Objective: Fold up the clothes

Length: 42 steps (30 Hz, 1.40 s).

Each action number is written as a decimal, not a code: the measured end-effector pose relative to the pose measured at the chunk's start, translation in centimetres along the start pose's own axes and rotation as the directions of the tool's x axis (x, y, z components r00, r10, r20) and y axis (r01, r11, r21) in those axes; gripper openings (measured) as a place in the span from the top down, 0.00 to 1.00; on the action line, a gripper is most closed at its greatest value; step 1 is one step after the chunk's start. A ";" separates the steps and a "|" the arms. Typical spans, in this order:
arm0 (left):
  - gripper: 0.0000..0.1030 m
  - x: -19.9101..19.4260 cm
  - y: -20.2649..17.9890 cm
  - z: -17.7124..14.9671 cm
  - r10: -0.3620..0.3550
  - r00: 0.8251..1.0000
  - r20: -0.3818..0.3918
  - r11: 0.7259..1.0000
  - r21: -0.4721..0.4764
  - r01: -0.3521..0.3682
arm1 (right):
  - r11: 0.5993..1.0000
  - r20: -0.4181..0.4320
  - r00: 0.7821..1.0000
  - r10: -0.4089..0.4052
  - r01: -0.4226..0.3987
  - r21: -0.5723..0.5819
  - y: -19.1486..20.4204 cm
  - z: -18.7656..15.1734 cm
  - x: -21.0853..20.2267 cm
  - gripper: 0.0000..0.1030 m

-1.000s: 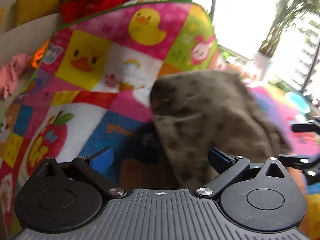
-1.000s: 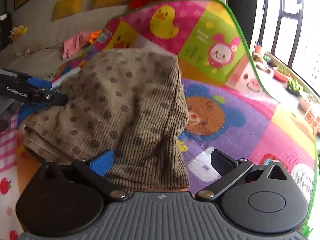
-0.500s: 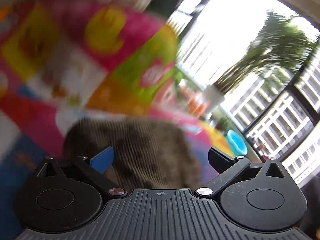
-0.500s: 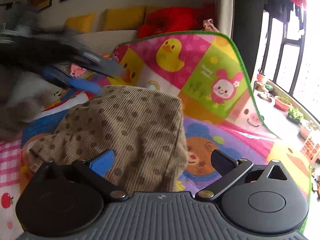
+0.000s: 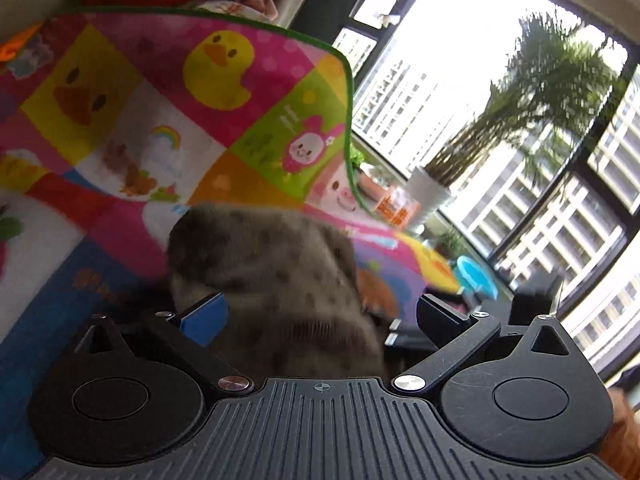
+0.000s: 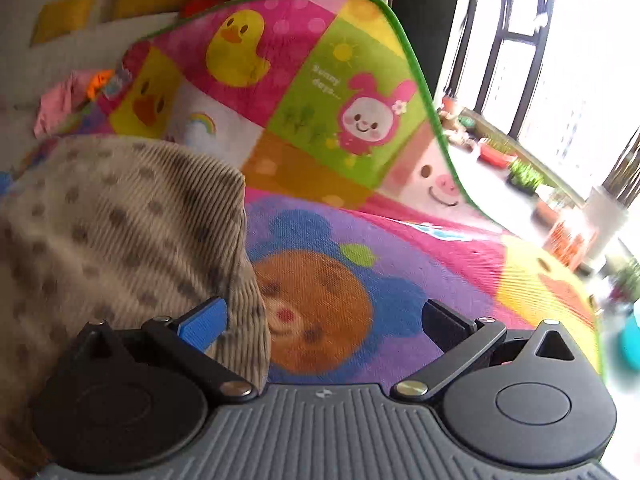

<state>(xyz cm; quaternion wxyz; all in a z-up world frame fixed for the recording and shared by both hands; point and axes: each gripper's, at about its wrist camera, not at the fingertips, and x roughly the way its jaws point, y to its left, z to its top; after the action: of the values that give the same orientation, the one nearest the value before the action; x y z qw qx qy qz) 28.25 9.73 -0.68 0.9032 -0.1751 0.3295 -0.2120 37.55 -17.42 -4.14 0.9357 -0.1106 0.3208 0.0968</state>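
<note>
A bright patchwork play mat (image 6: pixel 360 216) with a green bound edge carries everything, its squares printed with a yellow duck, a pink bunny, a pig face, a rainbow and a brown bear on a blue patch. The green square beside the bunny reads "Sunny days...". On the far side of the mat a pale sofa back holds yellow cushions (image 6: pixel 68 16) and something red; a small pink garment (image 6: pixel 60 100) lies well off to the left of the right tongs. To the right, tall black-framed windows (image 5: pixel 560 184) show high-rise blocks, a palm in a white pot (image 5: pixel 430 192) and small planters along the sill.

The taupe corduroy garment with darker polka dots (image 6: pixel 120 232) lies bunched on the mat. In the right wrist view it fills the left side, its edge running just past the blue-padded finger of the right tongs (image 6: pixel 326 320), which stand wide apart and released, most of the gap lying over the bear print. In the left wrist view the same garment (image 5: pixel 276 280), blurred, sits directly ahead between the fingers of the left tongs (image 5: pixel 320 312); they too are spread wide, gripping nothing. Dark blurred hardware shows just beyond the left tongs' right finger.
</note>
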 end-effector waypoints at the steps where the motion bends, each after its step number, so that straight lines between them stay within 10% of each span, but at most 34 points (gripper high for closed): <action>1: 0.00 -0.8 -0.2 -1.0 0.022 1.000 -0.012 0.999 0.023 -0.022 | 1.000 0.015 1.000 0.001 -0.001 0.006 -0.1 -0.4 -0.8 0.00; 6: 0.00 0.0 1.2 -5.2 0.199 0.975 -0.101 0.978 0.075 -0.192 | 0.986 0.059 0.985 0.164 -0.164 -0.002 -0.3 -2.5 -5.8 0.00; 11: 0.00 0.3 0.5 -6.9 0.305 0.950 -0.074 0.948 0.121 -0.295 | 0.990 -0.022 0.990 0.142 -0.142 -0.002 1.1 -4.7 -5.6 0.00; 24: 0.00 -5.7 -7.0 -13.3 0.366 0.911 0.192 0.912 0.119 -0.392 | 0.989 0.091 0.986 0.142 -0.145 0.024 1.0 -9.0 -14.2 0.00; 32: 0.00 -3.1 -7.4 -14.2 0.466 0.878 0.109 0.864 0.156 -0.478 | 0.988 -0.003 0.989 0.151 -0.150 0.025 1.2 -10.6 -12.2 0.00; 35: 0.00 -1.5 -7.7 -14.6 0.535 0.842 0.069 0.820 0.198 -0.538 | 0.989 0.003 0.989 0.147 -0.147 0.009 1.6 -10.5 -11.8 0.00; 42: 0.00 -1.5 -7.0 -14.7 0.528 0.847 0.063 0.828 0.181 -0.530 | 0.984 -0.004 0.985 0.175 -0.175 0.037 1.2 -10.4 -11.1 0.00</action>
<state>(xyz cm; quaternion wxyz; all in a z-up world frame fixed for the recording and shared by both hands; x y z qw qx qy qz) 15.52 1.90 -7.28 0.9408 0.0097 0.3385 0.0162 22.65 -20.29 -5.41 0.9243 -0.0651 0.3343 0.1722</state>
